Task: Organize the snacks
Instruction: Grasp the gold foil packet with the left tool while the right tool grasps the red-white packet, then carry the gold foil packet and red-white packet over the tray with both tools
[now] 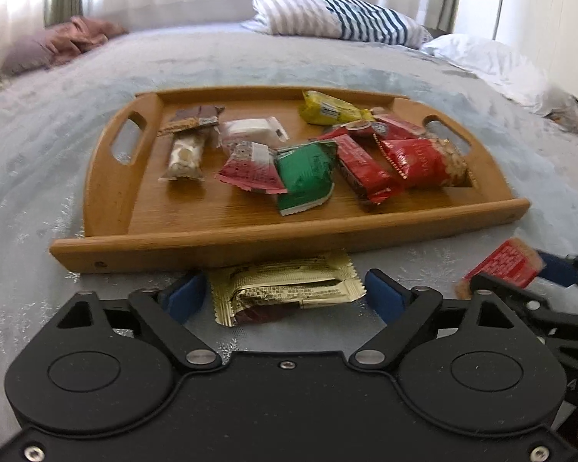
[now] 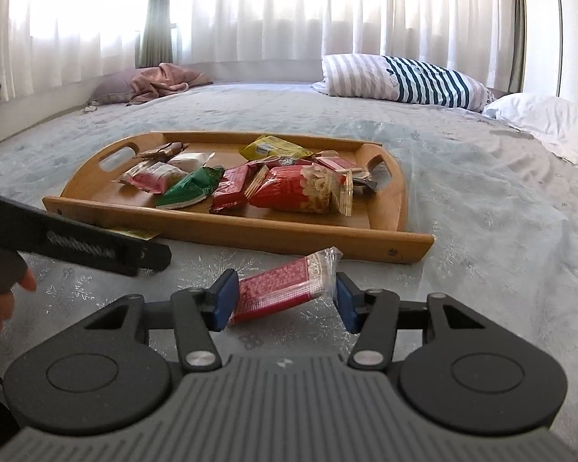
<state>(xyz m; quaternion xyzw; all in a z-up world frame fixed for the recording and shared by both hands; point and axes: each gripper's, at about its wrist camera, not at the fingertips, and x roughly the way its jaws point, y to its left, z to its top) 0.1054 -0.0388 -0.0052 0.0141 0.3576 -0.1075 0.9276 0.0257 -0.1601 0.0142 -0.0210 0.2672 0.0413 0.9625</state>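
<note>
Most snacks already on wooden tray (image 1: 366, 227). Two left on bed (image 2: 501, 231): left gripper (image 1: 285, 292) fingers released around gold wrapper (image 1: 285, 292); right gripper (image 2: 285, 294) apparently grasping red bar (image 2: 281, 288).

The left gripper (image 1: 285, 295) points downward, its jaws wide apart. The right gripper (image 2: 287, 295) has its jaws half closed, both pads touching a packet.

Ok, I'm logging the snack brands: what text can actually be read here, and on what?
"A S": pale letters on the right hand-held gripper, on its black body, left wrist view.
Too blurred: gold lettering on the red peanut packet.
Too small: print on the gold wrapper, red patterned packet, green packet.
</note>
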